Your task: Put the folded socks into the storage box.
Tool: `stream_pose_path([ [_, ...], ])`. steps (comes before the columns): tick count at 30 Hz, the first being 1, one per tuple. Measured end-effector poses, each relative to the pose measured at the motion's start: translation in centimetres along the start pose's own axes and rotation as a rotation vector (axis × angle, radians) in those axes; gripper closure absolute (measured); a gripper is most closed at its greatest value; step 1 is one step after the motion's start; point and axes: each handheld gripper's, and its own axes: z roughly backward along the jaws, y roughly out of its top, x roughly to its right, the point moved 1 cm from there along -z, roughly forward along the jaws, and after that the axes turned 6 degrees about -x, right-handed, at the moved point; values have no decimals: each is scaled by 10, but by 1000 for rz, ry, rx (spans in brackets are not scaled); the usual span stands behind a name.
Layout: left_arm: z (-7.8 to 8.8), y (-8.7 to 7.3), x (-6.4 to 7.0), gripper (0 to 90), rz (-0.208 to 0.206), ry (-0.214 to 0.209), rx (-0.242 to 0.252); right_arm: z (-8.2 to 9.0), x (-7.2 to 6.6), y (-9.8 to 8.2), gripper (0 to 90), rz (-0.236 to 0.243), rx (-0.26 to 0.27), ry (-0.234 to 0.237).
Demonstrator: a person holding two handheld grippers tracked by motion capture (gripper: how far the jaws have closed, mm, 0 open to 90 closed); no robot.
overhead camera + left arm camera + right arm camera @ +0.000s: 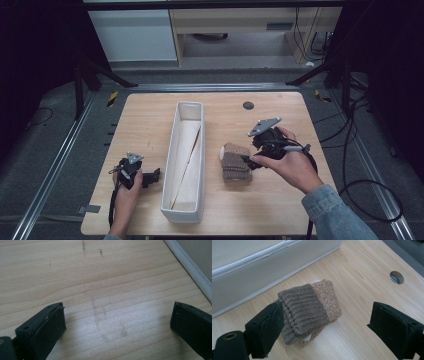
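Observation:
A folded brown knitted sock bundle [235, 161] lies on the wooden table [145, 120], just right of a long white bin [172, 150]. In the right gripper view the bundle [310, 310] shows a dark ribbed cuff over a speckled tan part. My right gripper [247, 161] is open at the bundle's right edge; its left jaw touches the ribbed cuff and its right jaw stands well clear. My left gripper [154, 176] is open, low over bare wood just left of the bin, with nothing between its jaws [117, 322].
The white bin's wall [262, 272] runs along the table's middle, front to back, with a pale liner inside. A round cable hole [248, 105] sits at the table's back right. Black cables trail off the right side onto the floor.

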Motion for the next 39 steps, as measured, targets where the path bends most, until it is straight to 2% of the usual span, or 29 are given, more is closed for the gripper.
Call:
stream_pose_path([
  [7, 0, 0, 0, 0, 0, 0, 0, -10, 0, 7, 151, 28, -23, 36],
  [16, 0, 0, 0, 0, -3, -1, -1, -21, -2, 9, 175, 58, -56, 57],
  [24, 1, -1, 0, 0, -3, -1, -1, -32, -4, 9, 222, 77, -58, 77],
  [30, 1, -1, 0, 0, -4, -1, -2, -38, -7, 5, 221, 70, -43, 93],
  [34, 1, -1, 0, 0, -4, -1, -2, -42, -12, 3, 216, 100, -55, 108],
  [39, 1, -1, 0, 0, -6, -1, -4, -50, -17, 0, 216, 114, -60, 135],
])
